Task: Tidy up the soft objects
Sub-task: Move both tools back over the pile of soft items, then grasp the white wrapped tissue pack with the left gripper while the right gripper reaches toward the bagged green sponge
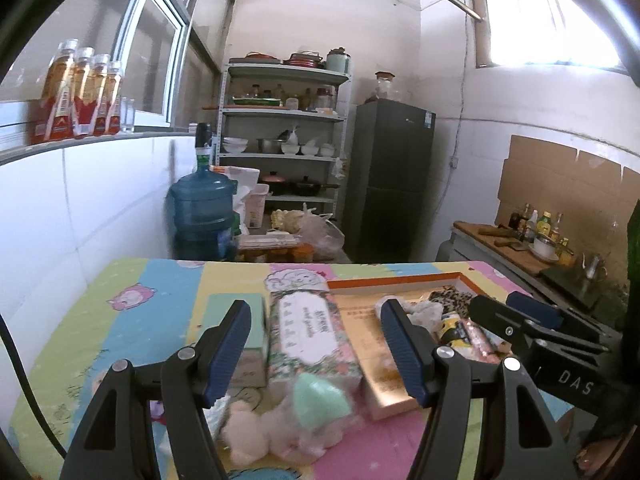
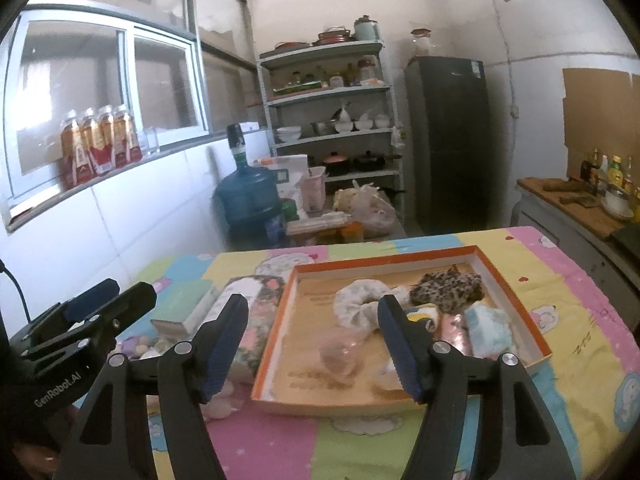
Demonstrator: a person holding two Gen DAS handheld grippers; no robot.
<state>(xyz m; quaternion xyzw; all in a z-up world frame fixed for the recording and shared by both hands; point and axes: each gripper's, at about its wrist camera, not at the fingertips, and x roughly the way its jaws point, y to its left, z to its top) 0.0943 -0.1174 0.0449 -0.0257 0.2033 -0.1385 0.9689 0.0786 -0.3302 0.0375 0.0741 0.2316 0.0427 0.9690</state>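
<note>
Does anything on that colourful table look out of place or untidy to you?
Yes. Several soft items already sit in the orange-rimmed tray, but a mint-green sponge and fluffy pink puffs lie loose on the mat, outside it, beside the floral box. Nothing looks spilled or broken.

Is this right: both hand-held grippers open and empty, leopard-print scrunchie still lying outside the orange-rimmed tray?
Not quite. The leopard-print scrunchie lies inside the orange-rimmed tray, near its far right corner, as the right wrist view shows. The rest holds: the left hand-held gripper and right hand-held gripper are both open and empty.
</note>
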